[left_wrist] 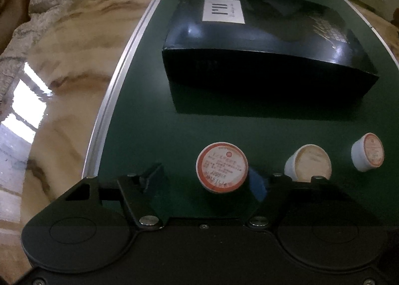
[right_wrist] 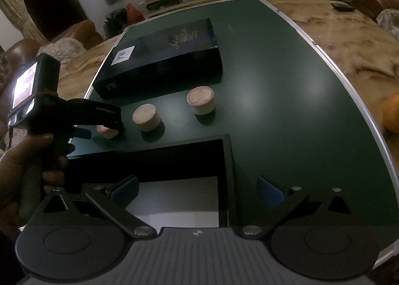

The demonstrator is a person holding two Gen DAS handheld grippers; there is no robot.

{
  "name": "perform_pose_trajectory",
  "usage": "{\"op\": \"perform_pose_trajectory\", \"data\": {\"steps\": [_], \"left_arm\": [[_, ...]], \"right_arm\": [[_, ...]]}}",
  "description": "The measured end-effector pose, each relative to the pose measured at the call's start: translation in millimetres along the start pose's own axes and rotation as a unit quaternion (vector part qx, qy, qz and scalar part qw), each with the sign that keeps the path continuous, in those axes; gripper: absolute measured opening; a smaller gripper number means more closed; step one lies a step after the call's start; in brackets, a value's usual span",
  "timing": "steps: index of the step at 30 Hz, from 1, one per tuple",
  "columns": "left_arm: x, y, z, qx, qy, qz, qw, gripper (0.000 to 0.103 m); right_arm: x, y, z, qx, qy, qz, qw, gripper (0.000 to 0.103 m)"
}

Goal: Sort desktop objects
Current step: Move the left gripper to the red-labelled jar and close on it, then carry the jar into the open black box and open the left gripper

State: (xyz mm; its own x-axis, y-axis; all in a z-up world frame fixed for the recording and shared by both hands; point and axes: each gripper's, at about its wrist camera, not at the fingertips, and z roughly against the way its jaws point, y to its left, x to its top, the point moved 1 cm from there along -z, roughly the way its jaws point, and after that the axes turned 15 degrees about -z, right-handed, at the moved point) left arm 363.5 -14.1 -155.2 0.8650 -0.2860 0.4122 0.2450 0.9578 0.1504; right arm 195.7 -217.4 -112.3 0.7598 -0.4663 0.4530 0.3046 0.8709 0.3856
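Left gripper [left_wrist: 207, 180], jaws spread, is hovering around a red-lidded cup [left_wrist: 222, 167] standing on the green mat [left_wrist: 139, 115]; two more cups [left_wrist: 308, 162] [left_wrist: 367, 151] are sitting to its right, a black box [left_wrist: 261, 45] beyond. Right gripper [right_wrist: 199, 190] is hanging spread over an open tray [right_wrist: 228, 160].

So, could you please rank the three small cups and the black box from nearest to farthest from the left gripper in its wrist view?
1. Red-lidded cup, between the left gripper fingers.
2. Plain-lidded cup, to the right.
3. Far-right cup.
4. Black box, farthest ahead.
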Motion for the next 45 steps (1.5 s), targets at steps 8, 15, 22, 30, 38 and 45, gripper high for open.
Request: {"op": "perform_pose_trajectory", "data": {"steps": [8,15,22,30,38,45], "left_arm": [[4,-1,0,-0.005,-0.007,-0.007,0.9999,0.052],[6,-3,0,-0.01,-0.011,-0.011,0.9998,0.041],[5,-4,0,-0.009,-0.012,-0.015,0.9998,0.041],[4,-4,1,-0.007,-0.011,-0.014,0.9998,0.041],[-1,-2,3,-0.011,-0.009,-0.01,0.9998,0.041],[-4,0,7,-0.008,-0.01,-0.008,0.9999,0.041]], "right_arm": [[-3,-3,-4,0.0,0.006,-0.001,1.0,0.103],[-4,-4,-6,-0.003,0.007,-0.002,1.0,0.103],[-5,-4,-8,-0.003,0.01,-0.001,1.0,0.103],[-5,-3,-10,-0.004,0.013,-0.001,1.0,0.103],[-7,-3,-12,-0.003,0.016,0.001,1.0,0.103],[-8,-1,-12,-0.004,0.016,0.001,1.0,0.103]]}}
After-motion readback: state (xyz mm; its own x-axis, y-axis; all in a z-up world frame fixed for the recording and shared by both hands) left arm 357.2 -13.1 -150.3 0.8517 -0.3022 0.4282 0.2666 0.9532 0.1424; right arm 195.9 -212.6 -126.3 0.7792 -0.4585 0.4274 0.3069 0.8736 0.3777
